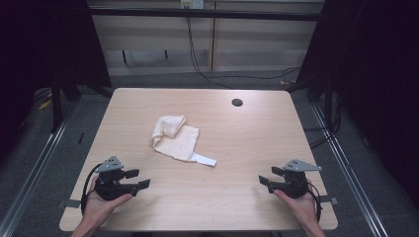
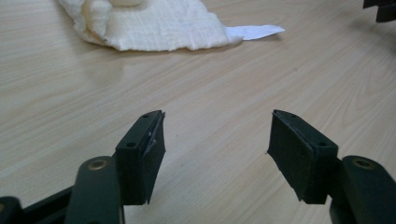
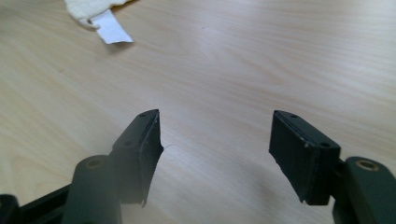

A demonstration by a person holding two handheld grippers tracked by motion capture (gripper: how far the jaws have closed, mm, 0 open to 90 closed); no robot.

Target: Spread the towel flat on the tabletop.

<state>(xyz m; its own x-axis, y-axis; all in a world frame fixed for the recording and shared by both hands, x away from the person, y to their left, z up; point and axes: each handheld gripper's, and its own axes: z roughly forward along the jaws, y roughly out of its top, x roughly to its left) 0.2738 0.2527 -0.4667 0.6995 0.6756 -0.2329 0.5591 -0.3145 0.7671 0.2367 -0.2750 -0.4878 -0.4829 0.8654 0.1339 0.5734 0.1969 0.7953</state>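
Observation:
A crumpled cream cloth (image 1: pixel 174 137) with a white tag (image 1: pixel 204 159) lies near the middle of the wooden table (image 1: pixel 237 143). My left gripper (image 1: pixel 139 178) rests low at the front left, held by a hand, open with nothing between its jaws. At the front right my right gripper (image 1: pixel 266 177) is held the same way, open and empty. In the left gripper view the cloth (image 2: pixel 149 25) and its tag (image 2: pixel 254 31) lie ahead of the open left gripper (image 2: pixel 215 140). The right gripper view shows the tag (image 3: pixel 111 28) at the upper left, well beyond the right gripper (image 3: pixel 215 140).
A round cable hole (image 1: pixel 237 102) sits near the table's far edge. Black frame posts (image 1: pixel 57 98) stand at both sides, with cables (image 1: pixel 197 59) on the floor behind the table. Bare wood lies between the two grippers.

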